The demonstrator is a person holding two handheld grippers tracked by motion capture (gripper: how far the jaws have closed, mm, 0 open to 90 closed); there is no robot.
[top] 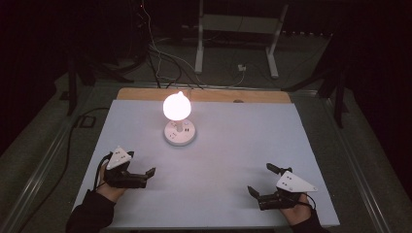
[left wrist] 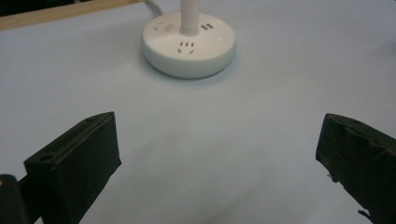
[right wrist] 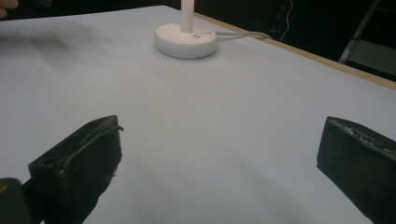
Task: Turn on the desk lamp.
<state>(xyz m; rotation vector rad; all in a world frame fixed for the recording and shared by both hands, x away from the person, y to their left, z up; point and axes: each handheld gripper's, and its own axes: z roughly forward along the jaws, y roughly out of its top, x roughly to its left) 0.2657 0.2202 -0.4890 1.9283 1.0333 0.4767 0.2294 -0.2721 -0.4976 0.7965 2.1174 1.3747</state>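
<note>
A lit, glowing bulb point(top: 176, 107) stands on a short white stem in a round white socket base point(top: 180, 132) at the back middle of the table. The base shows in the left gripper view point(left wrist: 189, 46), with slot holes on top, and in the right gripper view point(right wrist: 186, 41). My left gripper point(top: 148, 175) rests near the front left, open point(left wrist: 217, 140), holding nothing, pointing toward the base. Near the front right my right gripper point(top: 261, 179) is open wide point(right wrist: 219, 140) with only bare sheet between its jaws.
A pale sheet point(top: 233, 160) covers the table, with a wooden strip point(top: 204, 95) along the back edge. A white cable point(right wrist: 245, 34) runs from the base off the back. Behind the table are floor cables point(top: 160, 63) and a white metal stand point(top: 238, 29).
</note>
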